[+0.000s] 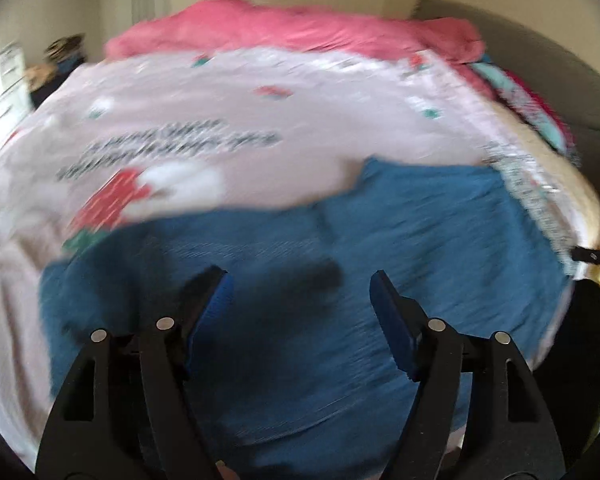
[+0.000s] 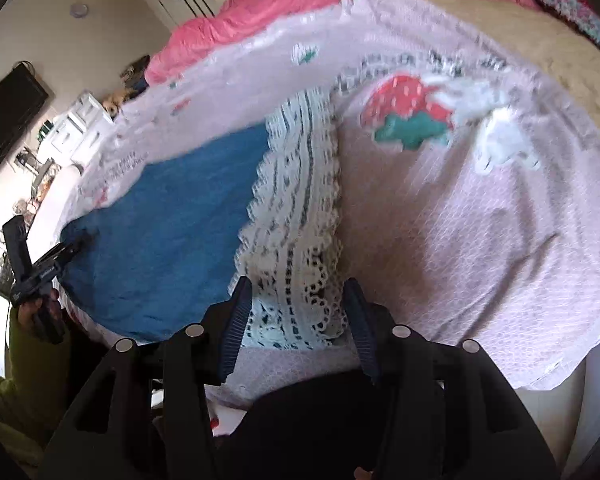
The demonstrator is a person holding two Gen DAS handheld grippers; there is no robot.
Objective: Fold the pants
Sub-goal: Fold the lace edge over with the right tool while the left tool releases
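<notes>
Blue pants [image 1: 380, 248] lie spread flat on a pale pink bedspread [image 1: 260, 120], seen blurred in the left wrist view. My left gripper [image 1: 300, 284] is open above them, jaws wide apart, holding nothing. In the right wrist view the pants [image 2: 172, 216] lie at the left, next to a white lace cloth [image 2: 296, 208]. My right gripper [image 2: 296, 292] is open over the near end of the lace cloth, to the right of the pants. The left gripper [image 2: 72, 250] shows at the pants' left edge there.
A pink blanket [image 1: 284, 28] is bunched at the far end of the bed. Colourful folded textiles [image 1: 528, 96] lie at the far right. White drawers [image 2: 80, 120] and a wall television [image 2: 8, 116] stand left of the bed. The bedspread has strawberry prints [image 2: 404, 100].
</notes>
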